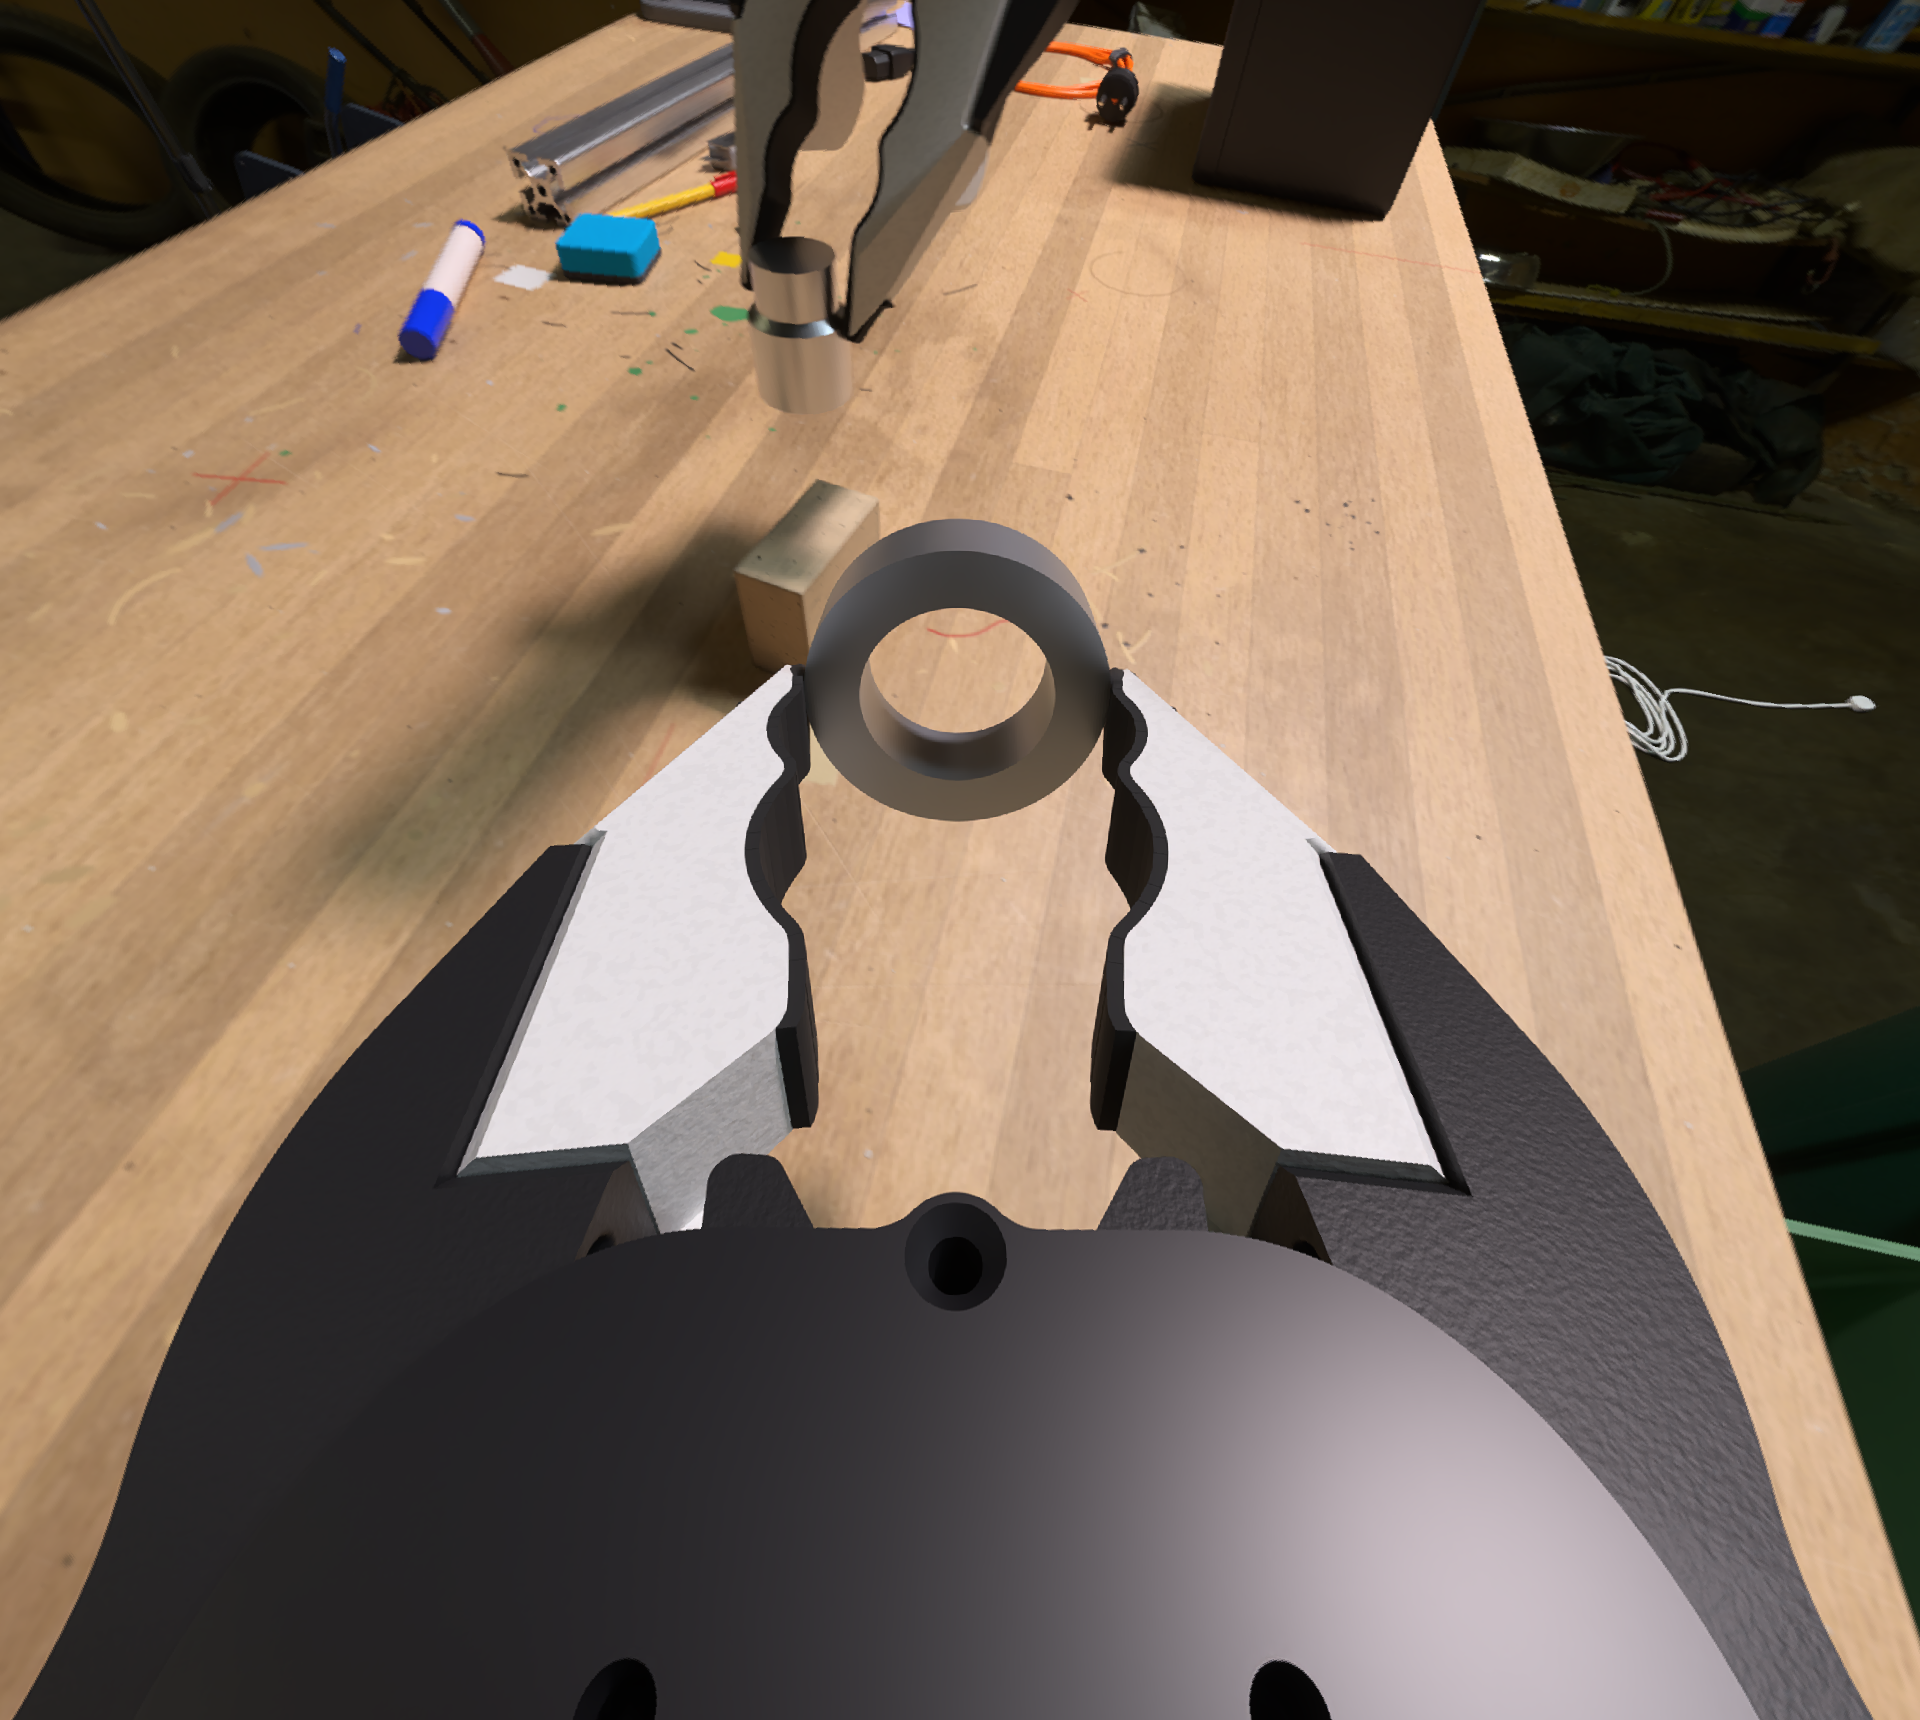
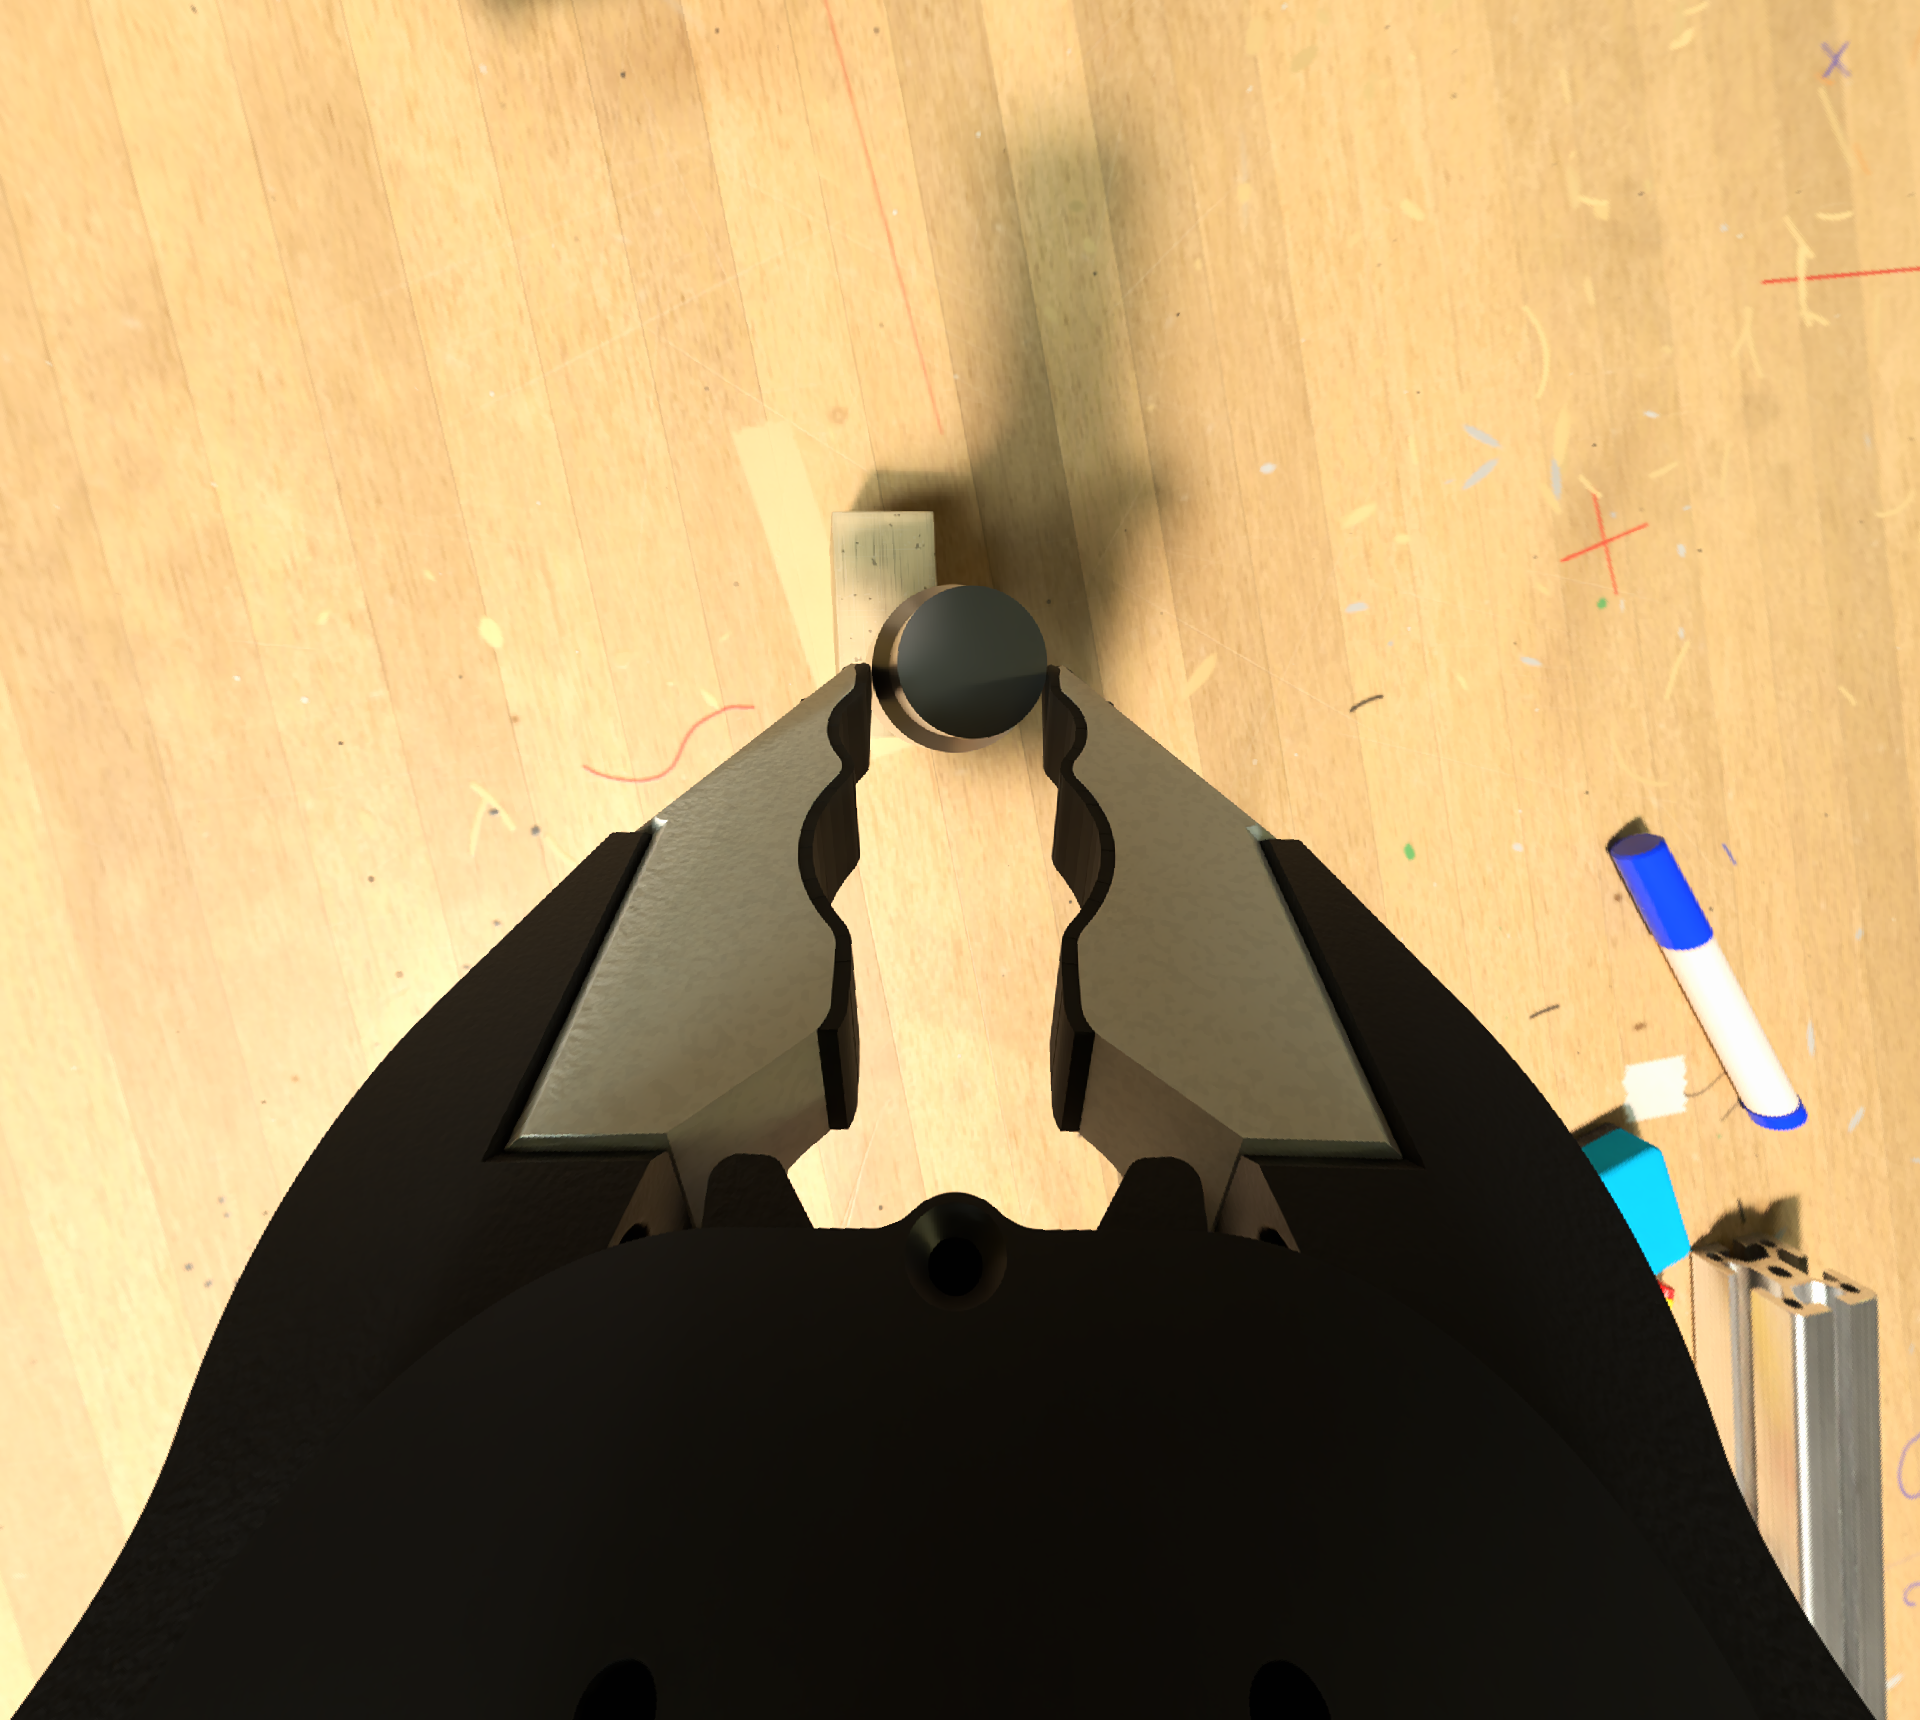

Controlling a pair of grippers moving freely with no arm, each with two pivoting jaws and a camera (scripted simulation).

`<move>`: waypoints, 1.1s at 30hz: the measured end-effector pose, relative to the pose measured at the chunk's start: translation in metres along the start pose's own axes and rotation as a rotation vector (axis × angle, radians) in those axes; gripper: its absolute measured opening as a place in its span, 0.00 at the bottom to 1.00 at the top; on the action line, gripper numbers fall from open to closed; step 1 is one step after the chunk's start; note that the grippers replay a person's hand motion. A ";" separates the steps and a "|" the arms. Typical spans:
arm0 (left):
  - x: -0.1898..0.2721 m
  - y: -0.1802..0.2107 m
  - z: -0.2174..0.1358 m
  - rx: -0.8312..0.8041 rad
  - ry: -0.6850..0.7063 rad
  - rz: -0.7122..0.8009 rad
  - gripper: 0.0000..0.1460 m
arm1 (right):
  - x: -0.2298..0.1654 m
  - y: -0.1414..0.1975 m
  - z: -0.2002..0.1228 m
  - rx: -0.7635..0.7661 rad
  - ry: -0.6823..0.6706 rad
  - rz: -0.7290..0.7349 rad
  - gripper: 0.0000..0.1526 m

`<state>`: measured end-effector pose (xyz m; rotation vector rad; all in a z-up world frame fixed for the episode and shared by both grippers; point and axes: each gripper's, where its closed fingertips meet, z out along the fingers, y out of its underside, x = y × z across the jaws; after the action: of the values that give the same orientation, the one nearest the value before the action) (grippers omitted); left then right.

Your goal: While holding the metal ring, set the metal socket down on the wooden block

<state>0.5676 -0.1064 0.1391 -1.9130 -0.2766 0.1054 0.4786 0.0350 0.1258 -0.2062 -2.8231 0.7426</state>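
Note:
My left gripper (image 1: 954, 683) is shut on a grey metal ring (image 1: 831, 694), held above the bench with its hole facing the camera. Just beyond the ring, a small wooden block (image 1: 800, 558) lies on the wooden bench (image 1: 1247, 527). Farther off, my right gripper (image 1: 805, 288) points down and is shut on a shiny metal socket (image 1: 798, 340), held upright in the air beyond the block. In the right wrist view, the right gripper (image 2: 956, 678) grips the socket (image 2: 966, 657) seen end-on. The block (image 2: 881, 569) lies below, partly hidden by the socket.
A blue marker (image 1: 442, 288), a cyan eraser (image 1: 608, 247), an aluminium extrusion (image 1: 623, 143) and a yellow-handled tool (image 1: 675, 198) lie at the far left. A dark box (image 1: 1351, 8) and an orange cable (image 1: 1081, 75) stand at the back. The bench edge (image 1: 1558, 631) runs along the right.

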 end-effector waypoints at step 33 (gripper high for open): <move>0.034 0.014 -0.023 0.062 0.081 -0.038 0.39 | -0.013 0.008 0.044 -0.102 -0.081 -0.017 0.21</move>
<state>0.6069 -0.1236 0.1358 -1.8452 -0.2521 0.0103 0.4816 0.0190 0.0818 -0.1718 -2.9381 0.6178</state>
